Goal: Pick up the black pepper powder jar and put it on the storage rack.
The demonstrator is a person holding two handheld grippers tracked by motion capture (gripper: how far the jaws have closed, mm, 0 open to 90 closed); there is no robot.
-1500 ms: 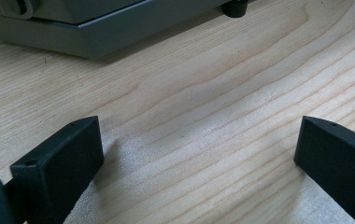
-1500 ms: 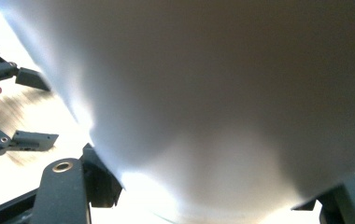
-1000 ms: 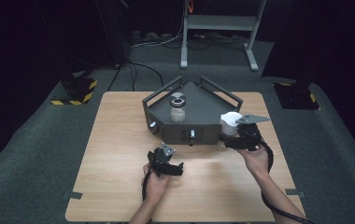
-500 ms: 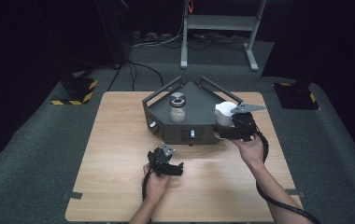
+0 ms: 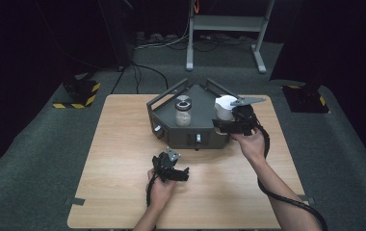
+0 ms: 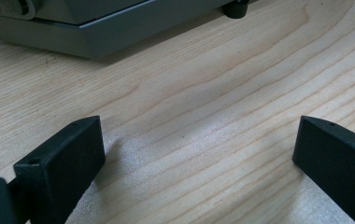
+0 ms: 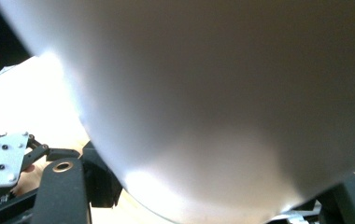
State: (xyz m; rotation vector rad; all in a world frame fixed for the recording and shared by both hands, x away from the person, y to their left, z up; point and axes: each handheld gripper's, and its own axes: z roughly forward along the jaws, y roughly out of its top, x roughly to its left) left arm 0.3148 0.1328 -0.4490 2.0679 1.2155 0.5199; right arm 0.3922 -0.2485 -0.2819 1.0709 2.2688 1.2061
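Note:
A dark grey angular box (image 5: 171,131) stands at the middle of the wooden table (image 5: 123,144). Inside it a small jar (image 5: 183,112) with a round lid stands upright. My right gripper (image 5: 227,117) is shut on a white cup (image 5: 224,106) and holds it over the box's right corner. In the right gripper view the white cup (image 7: 222,102) sits close between the two black jaws. My left gripper (image 5: 171,164) rests low over the table in front of the box. Its jaws stand wide open, with bare wood between the left gripper's fingertips (image 6: 199,140).
The box has bar handles along its back edges (image 5: 167,93). Its front wall (image 6: 96,32) lies just beyond the left gripper. Black cables trail from both grippers. On the dark floor behind the table are a metal stand (image 5: 229,29) and striped blocks (image 5: 77,94).
My right gripper has carried the white cup up and to the left, from beside the box's right side to above its right corner. The left gripper has stayed where it was.

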